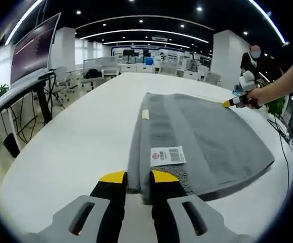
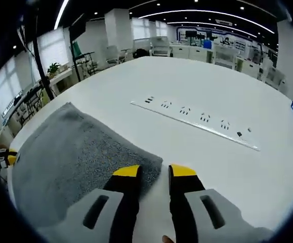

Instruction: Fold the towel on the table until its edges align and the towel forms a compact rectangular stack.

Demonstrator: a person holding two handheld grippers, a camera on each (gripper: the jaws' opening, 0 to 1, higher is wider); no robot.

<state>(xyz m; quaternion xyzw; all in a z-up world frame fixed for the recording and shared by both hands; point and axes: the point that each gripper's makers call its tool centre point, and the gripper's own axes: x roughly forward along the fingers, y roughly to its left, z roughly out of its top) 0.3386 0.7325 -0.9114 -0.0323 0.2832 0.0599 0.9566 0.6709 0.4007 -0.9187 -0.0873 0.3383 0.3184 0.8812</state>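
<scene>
Left gripper view: left gripper at bottom of frame, yellow-tipped black jaws parted by a narrow gap, set at the near corner of the grey towel; the towel's edge sits in the gap between the tips, but whether the jaws actually pinch the cloth cannot be told. Towel lies flat on the white table, already doubled over, with a layered fold edge running away from the camera along its left side. A white label with red mark and barcode lies on top near the corner; a small pale tag sits farther along the fold edge. At the far corner of the towel the right gripper, held in a person's hand, meets the cloth with its yellow tip. Right gripper view: right gripper jaws slightly apart, the left tip over the towel's corner, the right tip over bare table; grasp cannot be told. A white power strip lies on the table beyond, apart from the towel
</scene>
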